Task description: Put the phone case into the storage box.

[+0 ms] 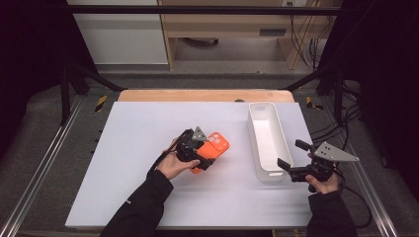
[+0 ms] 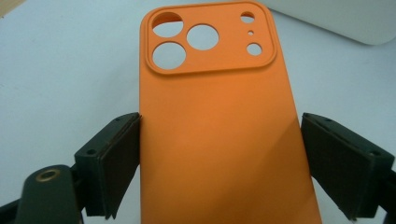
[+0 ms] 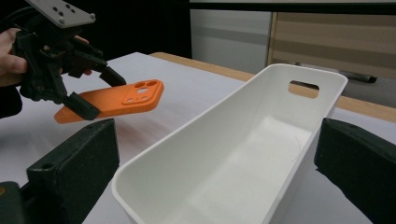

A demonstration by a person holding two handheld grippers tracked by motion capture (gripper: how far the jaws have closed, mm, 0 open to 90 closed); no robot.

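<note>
An orange phone case [image 1: 216, 143] with several camera cutouts hangs a little above the white table, back side up. My left gripper [image 1: 203, 153] is shut on it. In the left gripper view the two black pads [image 2: 119, 158] press on the long edges of the case [image 2: 219, 107]. The right gripper view shows the case [image 3: 126, 100] tilted in the air, left of the bin. My right gripper [image 1: 292, 155] stands open at the near end of the empty white bin [image 1: 269, 138], its jaws wide on either side of the bin's end [image 3: 243, 140].
The white table top [image 1: 138, 197] has free room to the left and at the front. The long bin stands at the right, with a handle slot [image 3: 303, 87] in its far end. Black frame rails and cables run beside the table.
</note>
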